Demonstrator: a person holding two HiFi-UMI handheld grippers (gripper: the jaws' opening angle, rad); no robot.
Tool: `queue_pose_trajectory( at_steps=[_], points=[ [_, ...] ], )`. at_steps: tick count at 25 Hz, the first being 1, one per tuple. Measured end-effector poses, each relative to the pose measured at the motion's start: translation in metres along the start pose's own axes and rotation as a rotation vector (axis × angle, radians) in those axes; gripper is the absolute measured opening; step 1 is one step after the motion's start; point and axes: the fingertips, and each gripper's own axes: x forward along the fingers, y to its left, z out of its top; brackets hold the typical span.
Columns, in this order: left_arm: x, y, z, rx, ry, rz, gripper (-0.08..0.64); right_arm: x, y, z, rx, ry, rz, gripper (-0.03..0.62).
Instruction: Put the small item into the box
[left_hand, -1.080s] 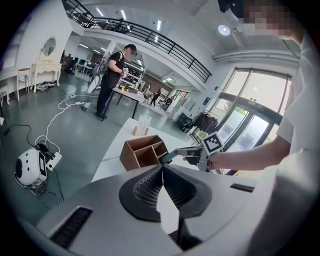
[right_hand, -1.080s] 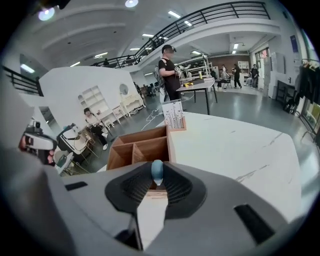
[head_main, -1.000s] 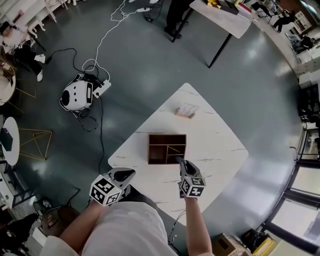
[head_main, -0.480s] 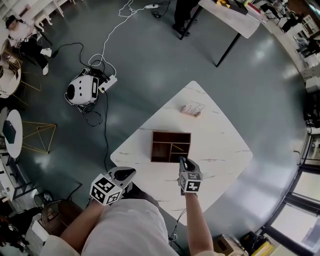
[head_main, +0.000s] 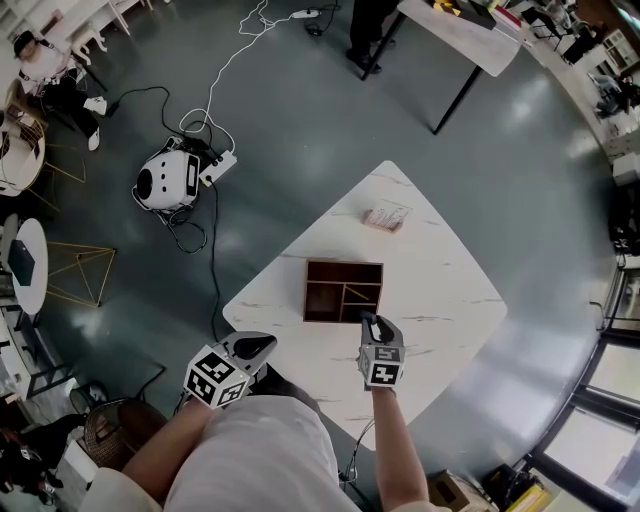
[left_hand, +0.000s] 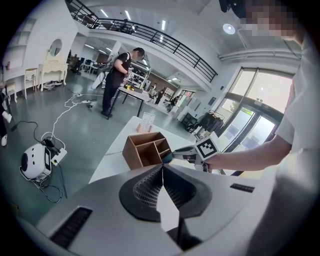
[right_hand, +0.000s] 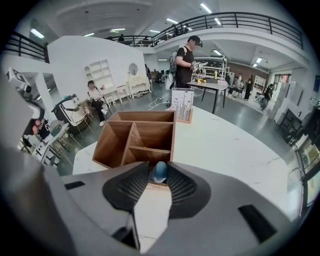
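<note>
Gripper (head_main: 366, 319) wider, opening; item (right_hand: 159, 172) perhaps over box (right_hand: 150, 136)

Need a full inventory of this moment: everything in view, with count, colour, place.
table: 1, white marble, middle of the grey floor
box: 1, brown wood, divided, on the table
small item: 1, blue, between the right claw's jaws at the box's near rim
card stand: 1, pale, far end of the table
round device: 1, white and black, on the floor at left, among cables
second table: 1, white top, black legs, far side
left claw: 1, grey, jaws together, empty, at the table's near-left edge
right claw: 1, grey, jaws opening
</note>
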Motion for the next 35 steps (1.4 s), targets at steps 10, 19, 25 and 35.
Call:
queue_pose_trajectory(
  at_steps=[10,19,25,35],
  points=[
    [-0.006,-0.012,-0.001,0.028,-0.008,-0.004,0.014,-0.026,-0.009,0.009,-0.002,-0.073,-0.055,0.127],
    [-0.015,-0.014,-0.004,0.044,-0.044,0.009,0.014,-0.051,-0.006,0.001,0.012,-0.107,-0.064,0.124],
    [-0.035,-0.015,-0.005,0.058,-0.079,0.014,0.014,-0.072,0.010,-0.008,0.032,-0.134,-0.049,0.107],
    [-0.073,-0.015,-0.020,0.080,-0.109,0.004,0.014,-0.109,0.048,-0.015,0.046,-0.194,-0.048,0.073]
  ],
)
